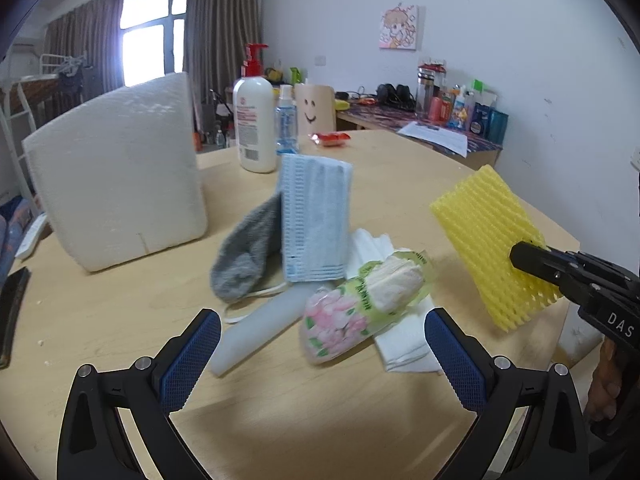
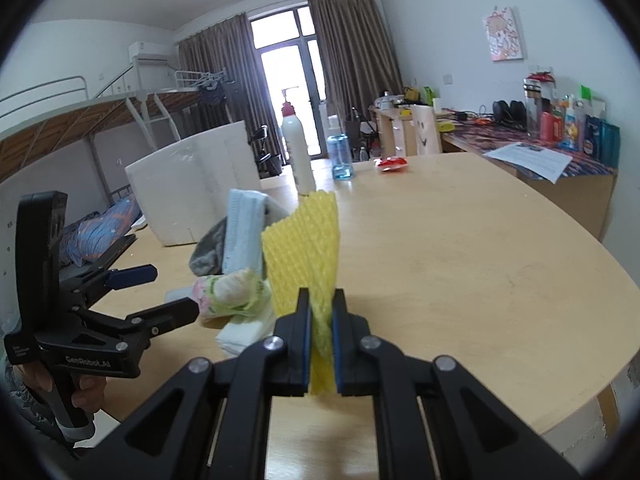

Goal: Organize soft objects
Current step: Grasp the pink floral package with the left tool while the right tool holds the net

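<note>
My right gripper (image 2: 322, 304) is shut on a yellow foam net sleeve (image 2: 304, 236) and holds it upright above the wooden table; both show in the left wrist view, the gripper (image 1: 524, 258) at the right and the sleeve (image 1: 490, 232) beside it. My left gripper (image 1: 322, 340) is open and empty, just above the table in front of a pile: a flowered tissue pack (image 1: 360, 304), a blue towel (image 1: 316, 216), a grey sock (image 1: 248, 248), white napkins (image 1: 404, 344) and a translucent tube (image 1: 260, 328). It also shows in the right wrist view (image 2: 172, 292).
A white foam box (image 1: 116, 176) stands at the left of the table (image 1: 280, 408). A lotion pump bottle (image 1: 256, 120), a blue spray bottle (image 1: 286, 124) and a red packet (image 1: 330, 138) stand at the far edge. A dark phone (image 1: 12, 312) lies at the left edge.
</note>
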{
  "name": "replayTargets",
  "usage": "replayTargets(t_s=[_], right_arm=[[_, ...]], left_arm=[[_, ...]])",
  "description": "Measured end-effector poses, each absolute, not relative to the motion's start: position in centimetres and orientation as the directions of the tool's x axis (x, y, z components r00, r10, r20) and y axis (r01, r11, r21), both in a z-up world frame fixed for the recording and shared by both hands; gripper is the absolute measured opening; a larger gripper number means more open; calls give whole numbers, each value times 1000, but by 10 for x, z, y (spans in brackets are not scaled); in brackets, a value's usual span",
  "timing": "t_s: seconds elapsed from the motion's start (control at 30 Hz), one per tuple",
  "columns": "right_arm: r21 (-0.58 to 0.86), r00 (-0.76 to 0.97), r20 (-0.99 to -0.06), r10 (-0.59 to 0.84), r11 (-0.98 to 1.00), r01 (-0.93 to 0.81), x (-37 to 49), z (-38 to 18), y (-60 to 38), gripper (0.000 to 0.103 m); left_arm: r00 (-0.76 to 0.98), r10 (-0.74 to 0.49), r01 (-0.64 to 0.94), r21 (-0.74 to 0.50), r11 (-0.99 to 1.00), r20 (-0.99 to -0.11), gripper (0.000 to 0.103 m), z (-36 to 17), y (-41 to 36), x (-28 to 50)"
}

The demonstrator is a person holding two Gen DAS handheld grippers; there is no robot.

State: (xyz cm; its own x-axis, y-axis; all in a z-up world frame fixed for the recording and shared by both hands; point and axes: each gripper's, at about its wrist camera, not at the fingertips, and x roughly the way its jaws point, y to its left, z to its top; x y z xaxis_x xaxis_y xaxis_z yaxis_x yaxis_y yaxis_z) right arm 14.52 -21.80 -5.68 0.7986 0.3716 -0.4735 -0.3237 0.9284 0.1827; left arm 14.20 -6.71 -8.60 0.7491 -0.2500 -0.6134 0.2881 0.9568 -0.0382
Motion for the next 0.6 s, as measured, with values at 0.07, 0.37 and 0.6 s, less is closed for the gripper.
replayTargets(t_s=[0.07,0.37,0.6], right_arm=[[191,800,-473,368,930,-315,145,-58,-223,11],[220,792,-483,373,927,-303,149,-65,-234,11],[237,786,-485,384,922,-305,150,-69,-239,11]], left_arm=[[740,-255,300,-35,953,-622,102,-88,-73,145],[690,-265,311,-54,949,-674,97,-99,-87,165],[649,-274,303,-89,949,-710,82,-105,-88,173]])
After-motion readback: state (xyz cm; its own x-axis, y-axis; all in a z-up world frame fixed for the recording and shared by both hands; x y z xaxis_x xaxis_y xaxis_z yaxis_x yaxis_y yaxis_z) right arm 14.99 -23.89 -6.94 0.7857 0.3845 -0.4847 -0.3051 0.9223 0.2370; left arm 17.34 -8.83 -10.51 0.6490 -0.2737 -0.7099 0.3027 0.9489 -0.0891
